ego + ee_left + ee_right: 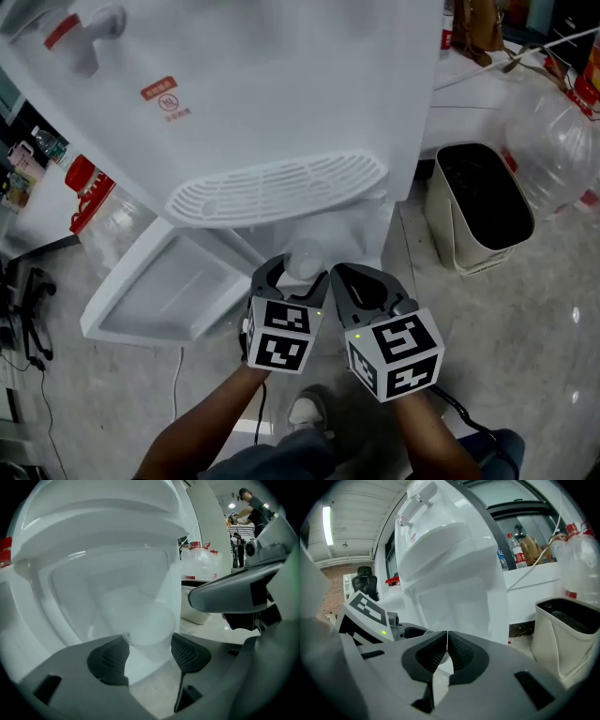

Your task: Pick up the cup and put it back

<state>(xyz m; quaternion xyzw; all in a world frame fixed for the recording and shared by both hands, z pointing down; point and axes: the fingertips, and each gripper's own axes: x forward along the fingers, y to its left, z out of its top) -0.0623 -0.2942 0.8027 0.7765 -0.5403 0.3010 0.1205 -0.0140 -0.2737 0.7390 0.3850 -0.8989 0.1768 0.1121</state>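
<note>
The cup (305, 259) is a small plastic one, milky and see-through, wider at the rim than at the base. Right now it's pinched between the left tongs (149, 656), with a pad pressed on either side of the lower wall, so it's hanging in the air. It looks roughly upright with the rim on top. From the head view it's just below the front of the water dispenser's (281, 103) grated drip tray (277, 187). Can't tell if there's anything in it.
</note>
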